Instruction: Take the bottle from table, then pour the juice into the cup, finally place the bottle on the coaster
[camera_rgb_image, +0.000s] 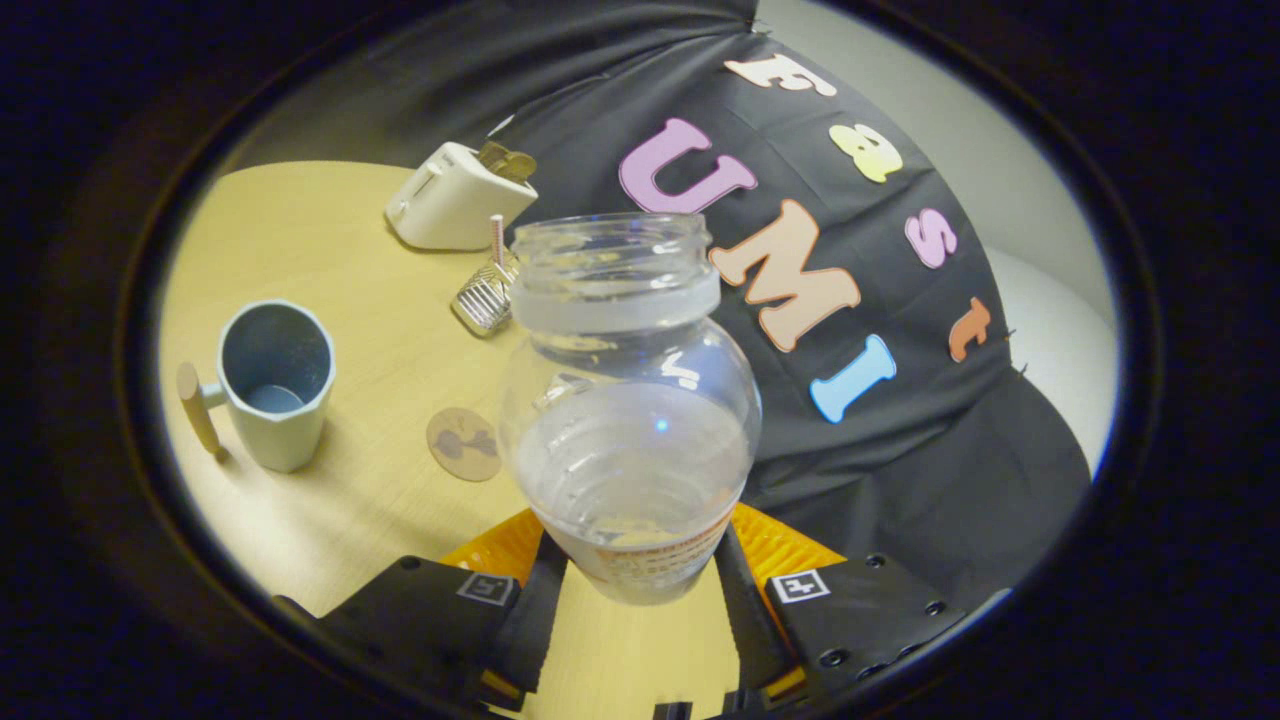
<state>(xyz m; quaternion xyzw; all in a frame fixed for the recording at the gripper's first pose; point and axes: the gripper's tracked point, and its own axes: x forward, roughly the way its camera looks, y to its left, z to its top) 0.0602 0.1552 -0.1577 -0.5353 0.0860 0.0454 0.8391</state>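
Observation:
My gripper (636, 560) is shut on a clear plastic bottle (630, 400), both fingers pressing on its lower body. The bottle has no cap, holds pale cloudy juice in its lower half and is lifted off the wooden table (330, 230). It leans a little toward the cup side. A grey-blue cup (275, 385) with a wooden handle stands on the table to the left of the bottle, mouth up. A small round brown coaster (464, 444) lies flat between the cup and the bottle.
A white toaster (455, 197) with bread slices in it stands at the far side of the table. A small ribbed metal object (485, 298) with a striped straw lies just behind the bottle. The booth's black cloth wall hangs to the right.

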